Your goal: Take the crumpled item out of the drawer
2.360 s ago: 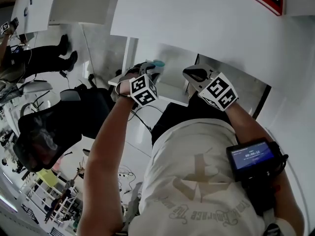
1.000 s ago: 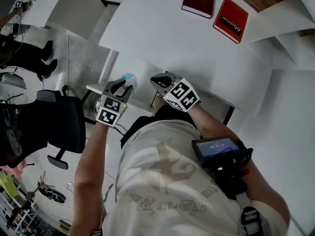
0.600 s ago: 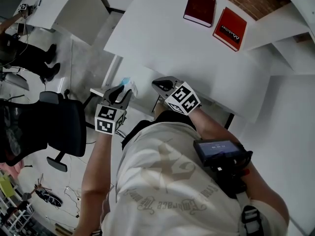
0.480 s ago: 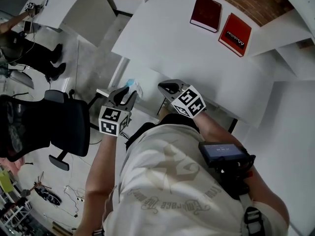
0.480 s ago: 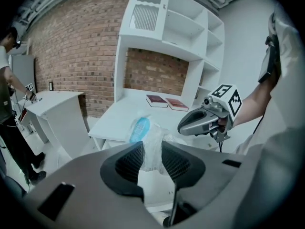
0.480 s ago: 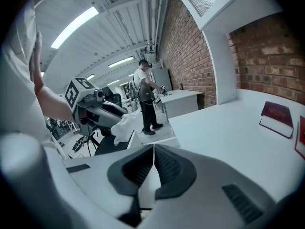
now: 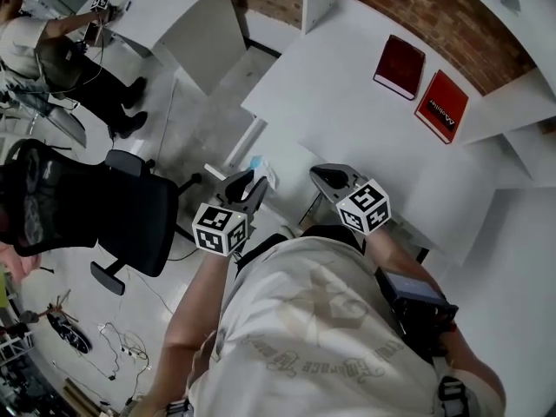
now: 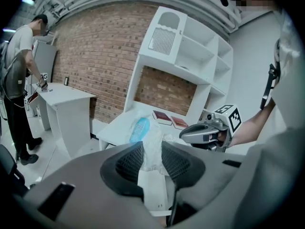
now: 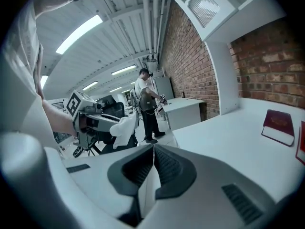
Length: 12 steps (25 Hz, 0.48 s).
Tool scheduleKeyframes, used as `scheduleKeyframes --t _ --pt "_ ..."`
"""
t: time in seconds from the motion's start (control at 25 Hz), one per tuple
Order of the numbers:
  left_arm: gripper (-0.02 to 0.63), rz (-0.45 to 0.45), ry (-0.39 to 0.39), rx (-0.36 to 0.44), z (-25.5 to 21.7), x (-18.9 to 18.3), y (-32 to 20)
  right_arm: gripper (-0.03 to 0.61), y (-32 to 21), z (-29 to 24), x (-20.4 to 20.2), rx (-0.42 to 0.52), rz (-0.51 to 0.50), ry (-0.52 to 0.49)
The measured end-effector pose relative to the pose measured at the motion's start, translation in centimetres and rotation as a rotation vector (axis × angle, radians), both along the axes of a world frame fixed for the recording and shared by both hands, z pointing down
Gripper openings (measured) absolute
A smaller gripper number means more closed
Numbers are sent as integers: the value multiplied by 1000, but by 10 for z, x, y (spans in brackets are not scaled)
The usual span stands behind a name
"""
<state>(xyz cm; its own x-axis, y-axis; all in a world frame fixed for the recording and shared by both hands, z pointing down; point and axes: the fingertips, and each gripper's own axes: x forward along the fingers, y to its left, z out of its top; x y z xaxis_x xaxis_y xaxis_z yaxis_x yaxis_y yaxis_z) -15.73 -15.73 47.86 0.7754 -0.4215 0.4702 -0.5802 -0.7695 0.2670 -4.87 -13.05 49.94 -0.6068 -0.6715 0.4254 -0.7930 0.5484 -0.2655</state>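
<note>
A crumpled white packet with a blue patch (image 8: 148, 144) is pinched between the jaws of my left gripper (image 8: 152, 152), which is shut on it and held up in the air. In the head view the packet (image 7: 261, 168) sticks out past the left gripper (image 7: 250, 182), in front of the white desk's near edge. My right gripper (image 7: 328, 175) hovers just to its right, jaws shut with nothing between them (image 9: 153, 149). From the right gripper view the left gripper (image 9: 90, 119) shows with the packet (image 9: 125, 127) hanging from it. The drawer is not clearly in view.
A white desk (image 7: 347, 102) carries two red books (image 7: 399, 66) (image 7: 441, 105) against a brick wall with white shelves. A black office chair (image 7: 95, 207) stands at the left. A person (image 7: 52, 42) works at another white desk, far left.
Both grippers have risen from below the desk edge, the left one rolling while it keeps the packet. The head view has swung up and now shows more of the desk and the brick wall.
</note>
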Motion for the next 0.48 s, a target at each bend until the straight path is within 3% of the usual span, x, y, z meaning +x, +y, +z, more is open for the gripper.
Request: scheduleKeyframes --t 0.48 --pt "130 -106 63 -4 -10 -32 7 25 12 -19 -6 18 -16 -12"
